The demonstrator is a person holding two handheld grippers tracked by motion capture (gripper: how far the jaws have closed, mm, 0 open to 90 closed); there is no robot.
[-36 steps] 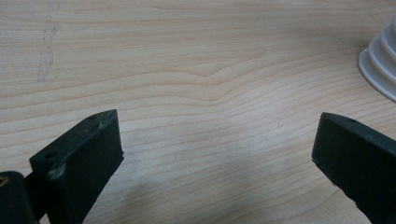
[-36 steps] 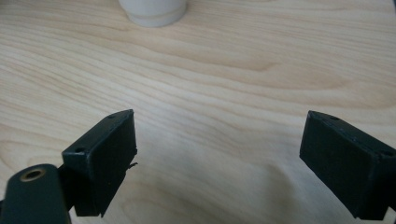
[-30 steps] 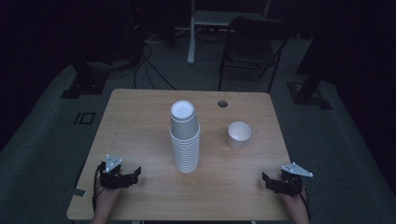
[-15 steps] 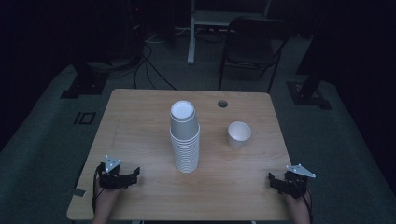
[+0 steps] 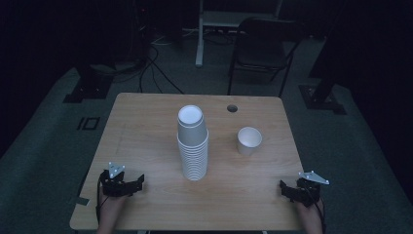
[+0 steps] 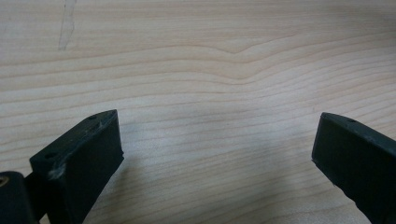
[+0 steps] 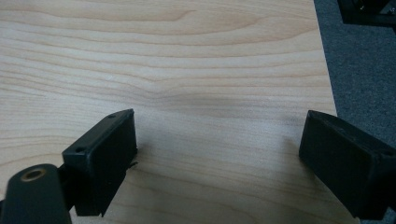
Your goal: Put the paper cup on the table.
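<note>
A: At the near edge of the pale wooden table (image 5: pixel 146 126), we hold the left black two-jaw gripper (image 5: pixel 140 183) low over the boards, its jaws spread wide with bare wood grain between them in the left gripper view.

B: And at the near right corner we have the right black two-jaw gripper (image 5: pixel 283 187), its jaws likewise wide apart and pinching nothing. In the right gripper view the table's edge runs close past its outer jaw, with grey carpet (image 7: pixel 364 70) beyond.

A: Where do the cups lie from our claws?

B: The tall stack of white paper cups (image 5: pixel 193 146) stands upright between the two claws and a little ahead of them, nearer the left one, apart from both. The single white paper cup (image 5: pixel 249 141) stands mouth up ahead of the right claw and inward from it, beside the stack but not touching it.

A: Beyond that cup we see a small round hole (image 5: pixel 232 108) in the tabletop, well ahead of either claw.
</note>
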